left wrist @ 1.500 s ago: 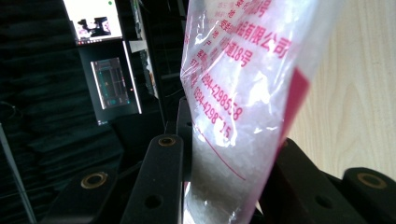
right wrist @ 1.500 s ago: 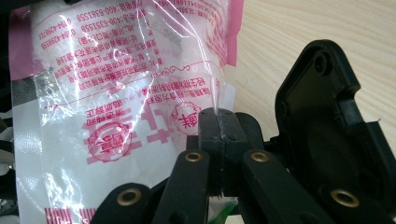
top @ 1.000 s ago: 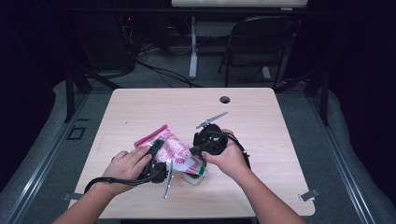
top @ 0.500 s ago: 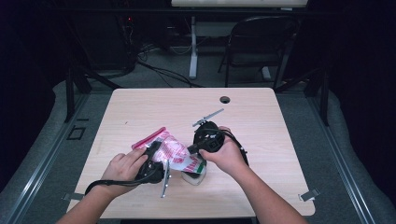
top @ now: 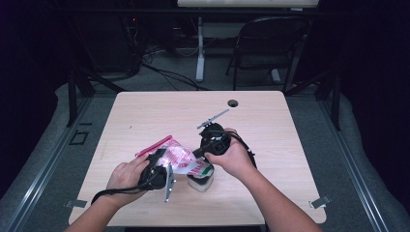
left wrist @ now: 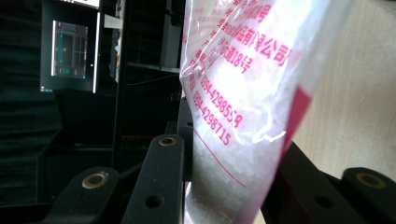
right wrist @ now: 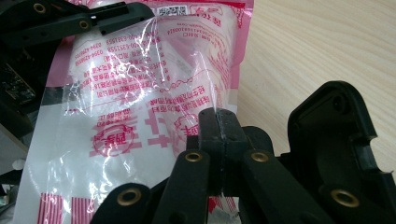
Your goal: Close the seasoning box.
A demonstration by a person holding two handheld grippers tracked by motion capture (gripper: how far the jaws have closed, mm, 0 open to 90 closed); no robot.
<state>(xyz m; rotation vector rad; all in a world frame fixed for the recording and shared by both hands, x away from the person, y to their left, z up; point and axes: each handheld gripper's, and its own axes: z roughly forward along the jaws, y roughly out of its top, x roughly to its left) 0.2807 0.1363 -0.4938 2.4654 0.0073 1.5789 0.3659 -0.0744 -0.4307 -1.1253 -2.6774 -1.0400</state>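
Observation:
A clear plastic bag (top: 176,157) with pink print and white grains inside is held up between both grippers over the front of the table (top: 290,125). My left gripper (top: 167,162) is shut on one side of it; in the left gripper view the bag (left wrist: 233,93) fills the gap of the left gripper (left wrist: 229,149). My right gripper (top: 198,155) pinches the bag's thin film, and the right gripper (right wrist: 217,126) shows its jaws pressed together on the bag (right wrist: 154,79). A black jaw of the left gripper (right wrist: 84,21) crosses the bag's far end. A small white jar (top: 200,182) stands under the bag.
A round cable hole (top: 233,103) sits near the table's far edge. A folding chair (top: 270,43) and floor cables (top: 164,72) lie beyond the table. Metal clips (top: 319,202) stick out at the front corners.

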